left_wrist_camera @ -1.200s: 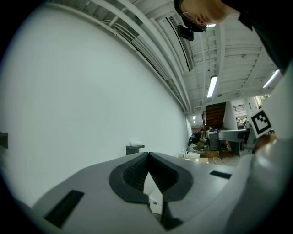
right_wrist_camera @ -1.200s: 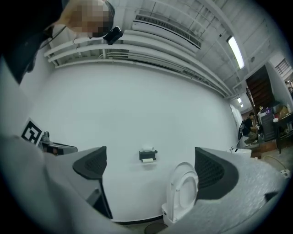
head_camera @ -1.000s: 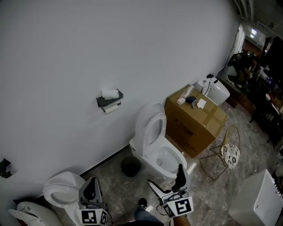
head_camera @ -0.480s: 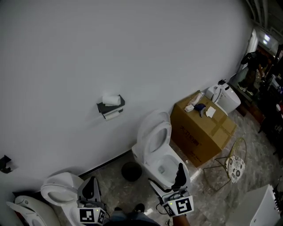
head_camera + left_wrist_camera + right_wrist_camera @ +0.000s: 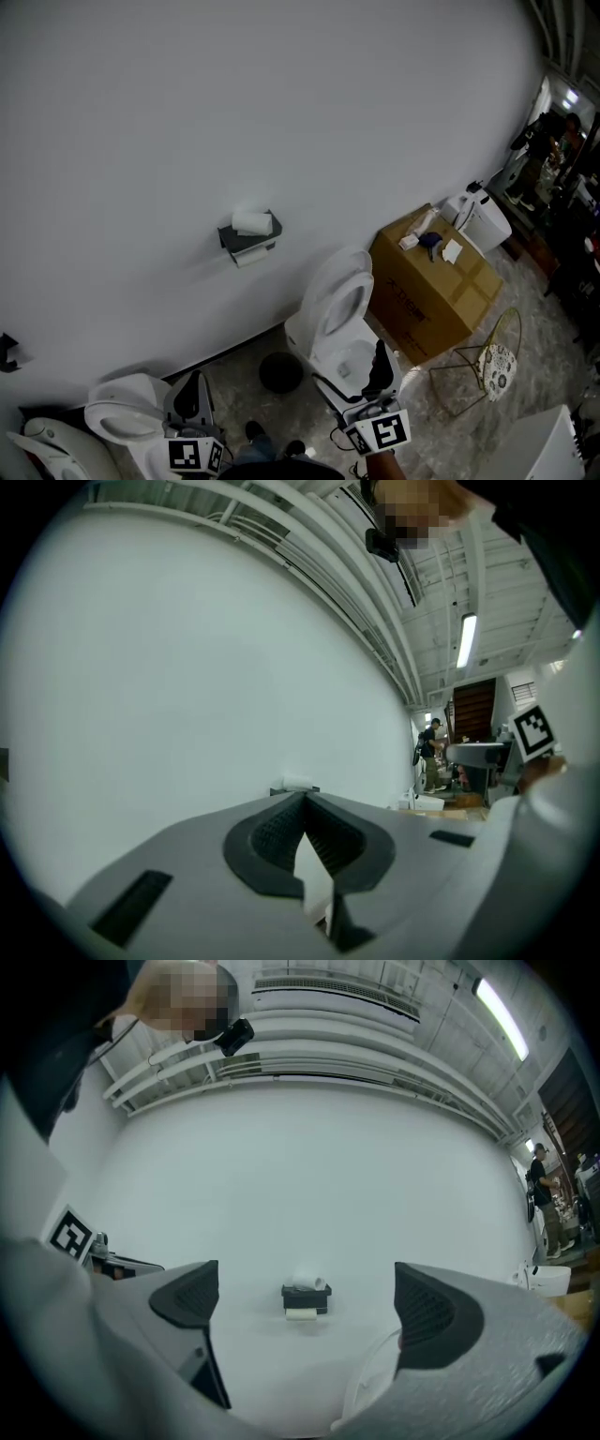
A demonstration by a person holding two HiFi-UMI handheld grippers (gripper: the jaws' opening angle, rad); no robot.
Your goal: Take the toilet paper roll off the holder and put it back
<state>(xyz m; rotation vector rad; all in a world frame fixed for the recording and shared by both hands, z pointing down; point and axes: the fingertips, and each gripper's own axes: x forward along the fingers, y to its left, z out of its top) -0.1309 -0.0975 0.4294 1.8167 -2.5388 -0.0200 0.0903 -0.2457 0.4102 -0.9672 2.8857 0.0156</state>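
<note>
A dark holder (image 5: 247, 240) is fixed to the white wall. One white paper roll (image 5: 252, 222) lies on top of it and another (image 5: 249, 258) hangs under it. In the right gripper view the holder (image 5: 307, 1297) sits far off, centred between the jaws, with a roll on top (image 5: 307, 1282) and a roll below (image 5: 301, 1314). My right gripper (image 5: 349, 378) is open and empty, low in the head view above the toilet. My left gripper (image 5: 193, 397) is shut with nothing in it, far below and left of the holder. In the left gripper view a roll (image 5: 298, 783) peeks above the shut jaws.
A white toilet (image 5: 339, 319) with raised lid stands below and right of the holder. Right of it is a cardboard box (image 5: 433, 283) with small items on top. A dark round bin (image 5: 280, 372) sits on the floor. Another toilet (image 5: 127, 421) is at lower left. A wire stand (image 5: 487, 361) is at right.
The view has shifted: holder, toilet and box have slid right and down in the head view. Both grippers stay low in the frame, their jaws unchanged.
</note>
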